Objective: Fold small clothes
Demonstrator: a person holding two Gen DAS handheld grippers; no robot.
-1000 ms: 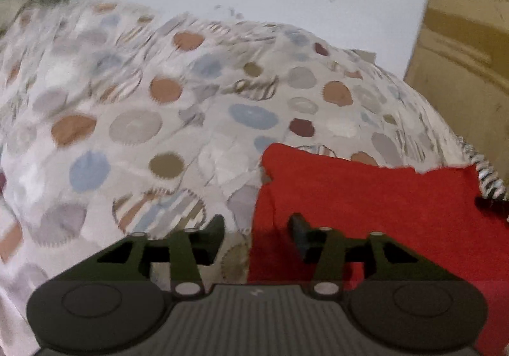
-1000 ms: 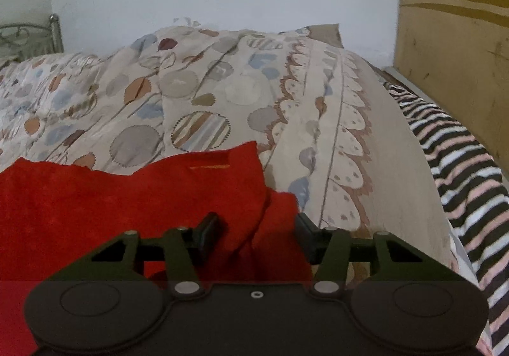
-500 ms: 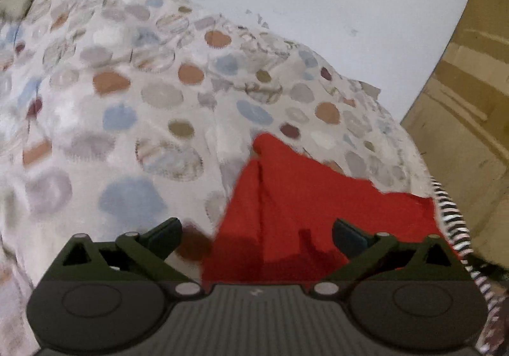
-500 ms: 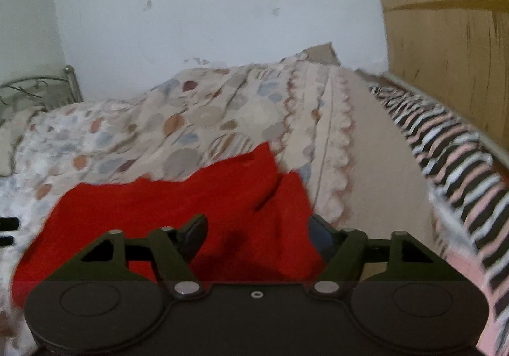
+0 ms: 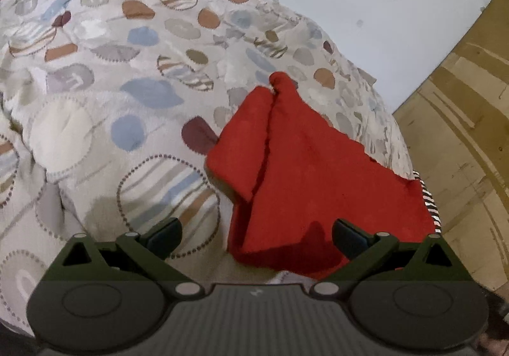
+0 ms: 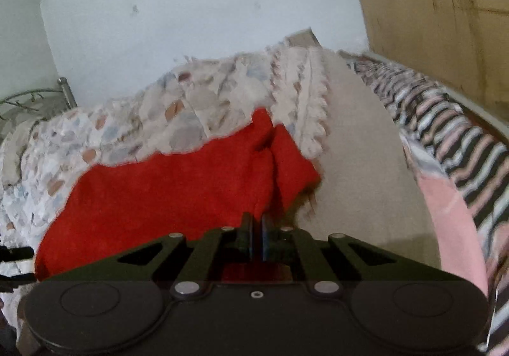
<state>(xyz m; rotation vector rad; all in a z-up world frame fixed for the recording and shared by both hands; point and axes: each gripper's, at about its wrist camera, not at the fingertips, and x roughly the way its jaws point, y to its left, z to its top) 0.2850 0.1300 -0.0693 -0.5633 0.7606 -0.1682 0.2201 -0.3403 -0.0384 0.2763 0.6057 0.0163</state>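
Observation:
A small red garment [image 5: 311, 171] lies on the patterned bedspread [image 5: 105, 107], with a fold running along its left part. My left gripper [image 5: 256, 236] is wide open and empty, raised above the garment's near left edge. In the right wrist view the same red garment [image 6: 178, 184] spreads to the left. My right gripper [image 6: 256, 236] has its jaws together over the garment's near right edge; whether cloth is pinched between them is not visible.
A striped black, white and pink cloth [image 6: 461, 145] lies along the bed's right side, next to a wooden panel [image 6: 429, 5]. A white wall [image 6: 191, 5] stands behind the bed. A metal bed frame [image 6: 38, 95] shows at far left.
My left gripper opened wide and lifted back from the garment. My right gripper went from open astride the garment's edge to jaws together. Both views pulled up and back.

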